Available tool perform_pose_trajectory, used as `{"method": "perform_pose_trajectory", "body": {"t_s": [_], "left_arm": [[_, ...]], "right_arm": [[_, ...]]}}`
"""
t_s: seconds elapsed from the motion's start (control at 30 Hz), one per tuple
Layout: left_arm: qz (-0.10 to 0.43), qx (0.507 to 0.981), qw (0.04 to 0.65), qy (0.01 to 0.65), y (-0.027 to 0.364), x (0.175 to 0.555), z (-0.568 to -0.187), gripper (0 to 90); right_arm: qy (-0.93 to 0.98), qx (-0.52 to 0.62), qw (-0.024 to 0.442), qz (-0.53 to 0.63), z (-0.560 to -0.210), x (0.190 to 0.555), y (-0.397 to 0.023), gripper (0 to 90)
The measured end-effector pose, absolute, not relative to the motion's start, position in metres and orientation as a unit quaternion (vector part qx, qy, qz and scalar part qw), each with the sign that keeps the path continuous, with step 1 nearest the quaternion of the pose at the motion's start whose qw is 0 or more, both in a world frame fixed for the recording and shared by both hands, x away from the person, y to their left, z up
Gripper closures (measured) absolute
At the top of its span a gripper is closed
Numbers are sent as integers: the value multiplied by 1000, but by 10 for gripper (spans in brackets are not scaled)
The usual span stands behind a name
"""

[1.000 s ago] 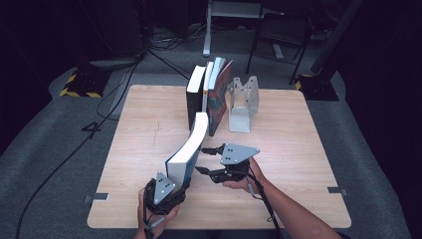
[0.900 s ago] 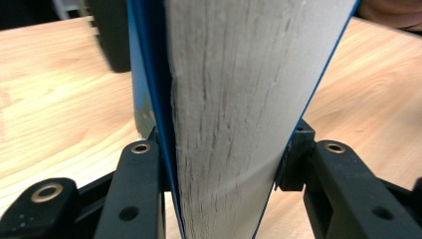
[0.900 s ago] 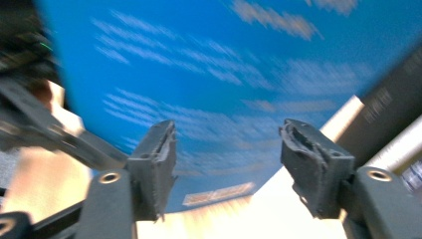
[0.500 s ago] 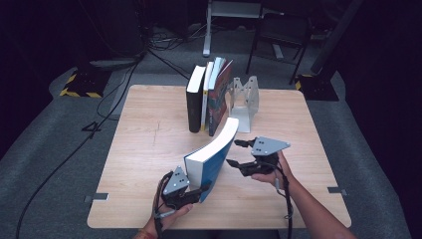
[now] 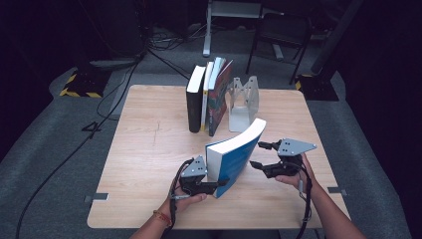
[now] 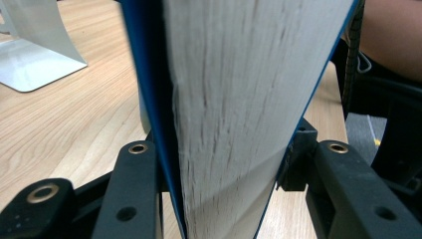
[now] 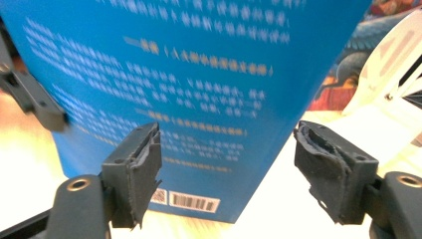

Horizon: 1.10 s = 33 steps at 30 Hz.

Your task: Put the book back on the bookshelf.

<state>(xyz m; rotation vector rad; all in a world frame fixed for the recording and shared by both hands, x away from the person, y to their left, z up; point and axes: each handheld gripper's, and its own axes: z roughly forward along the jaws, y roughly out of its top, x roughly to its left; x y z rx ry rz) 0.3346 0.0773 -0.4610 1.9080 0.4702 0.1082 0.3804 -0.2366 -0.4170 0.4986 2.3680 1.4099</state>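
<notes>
Pale wood grain ran across the table (image 5: 149,149), which stood on grey carpet in a dark room. Near the front edge, the left gripper (image 5: 211,185) clamped the lower near corner of a blue paperback (image 5: 236,154); in the left gripper view its pads pressed the blue covers on either side of the white page block (image 6: 234,99). The book stood tilted, its page edge facing left and its top leaning toward the far right. Just to its right, the right gripper (image 5: 259,155) hovered with its jaws wide apart and nothing between them, having just been opening; they pointed left at the back cover. In the right gripper view that cover, with its white print and barcode (image 7: 194,201), lay just beyond the worn pads (image 7: 142,164). Farther back, a row of upright books (image 5: 206,97) stood near the middle of the far edge, the rightmost one leaning. A white metal bookend (image 5: 242,102) stood just to their right, apart from them. Beyond the table lay cables (image 5: 164,45) and a yellow-black striped marking (image 5: 74,84) on the floor.
</notes>
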Motion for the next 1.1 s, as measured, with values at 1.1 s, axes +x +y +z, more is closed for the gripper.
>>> {"method": "perform_pose_trajectory", "body": {"t_s": [1.1], "left_arm": [[125,852,461,213,117,309,-458,304]], "right_arm": [[841,64,102,528,-424,360,-234,507]]}}
